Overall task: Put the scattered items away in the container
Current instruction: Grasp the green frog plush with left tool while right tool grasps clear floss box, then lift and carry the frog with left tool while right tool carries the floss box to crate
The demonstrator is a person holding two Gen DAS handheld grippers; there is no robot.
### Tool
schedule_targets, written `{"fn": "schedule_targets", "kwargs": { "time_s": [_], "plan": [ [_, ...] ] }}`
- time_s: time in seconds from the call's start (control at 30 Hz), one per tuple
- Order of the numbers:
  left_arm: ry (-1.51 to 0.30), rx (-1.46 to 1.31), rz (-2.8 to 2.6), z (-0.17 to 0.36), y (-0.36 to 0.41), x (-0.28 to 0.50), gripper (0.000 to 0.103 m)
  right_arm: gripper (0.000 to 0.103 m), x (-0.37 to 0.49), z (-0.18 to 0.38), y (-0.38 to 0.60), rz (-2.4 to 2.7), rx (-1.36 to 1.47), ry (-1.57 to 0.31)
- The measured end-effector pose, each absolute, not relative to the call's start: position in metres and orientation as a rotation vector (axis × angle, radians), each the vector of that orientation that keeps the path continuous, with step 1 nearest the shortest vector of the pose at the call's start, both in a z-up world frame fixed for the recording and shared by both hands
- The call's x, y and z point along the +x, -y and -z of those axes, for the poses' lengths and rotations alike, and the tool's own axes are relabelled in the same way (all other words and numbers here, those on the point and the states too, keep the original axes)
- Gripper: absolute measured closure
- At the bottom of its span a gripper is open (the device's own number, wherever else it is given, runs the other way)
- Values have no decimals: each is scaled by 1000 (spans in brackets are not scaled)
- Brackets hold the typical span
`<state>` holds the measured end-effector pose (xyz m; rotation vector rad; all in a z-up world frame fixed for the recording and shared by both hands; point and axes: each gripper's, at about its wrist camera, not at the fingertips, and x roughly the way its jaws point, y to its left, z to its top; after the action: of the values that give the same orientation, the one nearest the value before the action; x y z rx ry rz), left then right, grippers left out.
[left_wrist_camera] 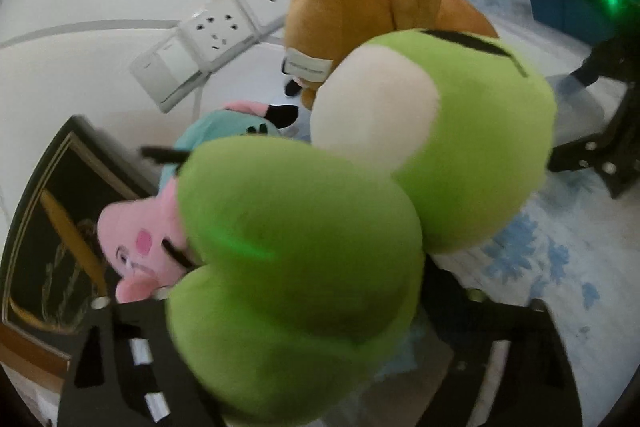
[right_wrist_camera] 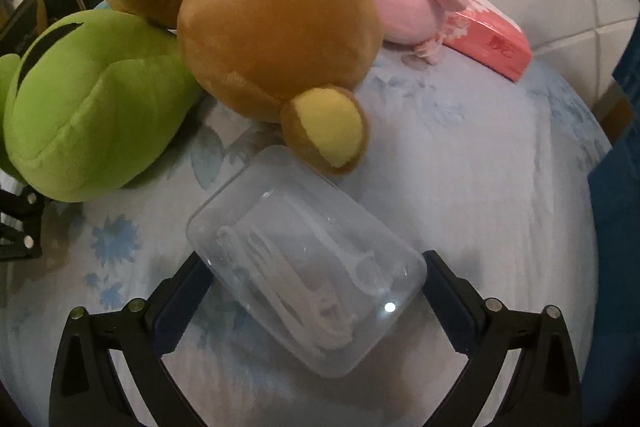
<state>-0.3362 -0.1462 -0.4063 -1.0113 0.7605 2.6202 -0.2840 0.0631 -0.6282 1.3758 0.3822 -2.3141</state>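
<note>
Clear box: clamped between right fingers for carrying; green plush fills left fingers, grip uncertain.

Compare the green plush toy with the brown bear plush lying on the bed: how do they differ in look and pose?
The green plush toy is lime with black stripes; the brown bear plush is tan with a yellow-lined ear and a black eye. The green one lies low on the blue floral bedspread; the bear's head rests partly against it. Both are soft toys lying on their sides.
</note>
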Motion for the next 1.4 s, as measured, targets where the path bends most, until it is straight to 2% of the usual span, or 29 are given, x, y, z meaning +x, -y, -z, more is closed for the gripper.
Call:
{"fn": "schedule_targets", "kwargs": {
  "time_s": [0.07,0.2,0.4,0.7,1.07,1.4],
  "plan": [
    [-721,-1003,-2646,403,150,-327,34,19,-284,625,-65,2324,1365,-363],
    [-631,-1023,-2681,395,160,-309,43,30,-276,616,-64,2315,1360,-321],
    [-540,-1085,-2720,389,173,-277,49,30,-241,607,-66,2282,1377,-269],
    [-405,-1195,-2752,380,185,-193,51,30,-162,587,-85,2253,1467,-171],
    [-243,-1385,-2747,357,198,-93,53,30,-81,526,-107,2197,1470,-206],
    [-143,-1440,-2801,301,201,-34,53,30,-16,460,-126,2195,1421,-204]
  ]
}}
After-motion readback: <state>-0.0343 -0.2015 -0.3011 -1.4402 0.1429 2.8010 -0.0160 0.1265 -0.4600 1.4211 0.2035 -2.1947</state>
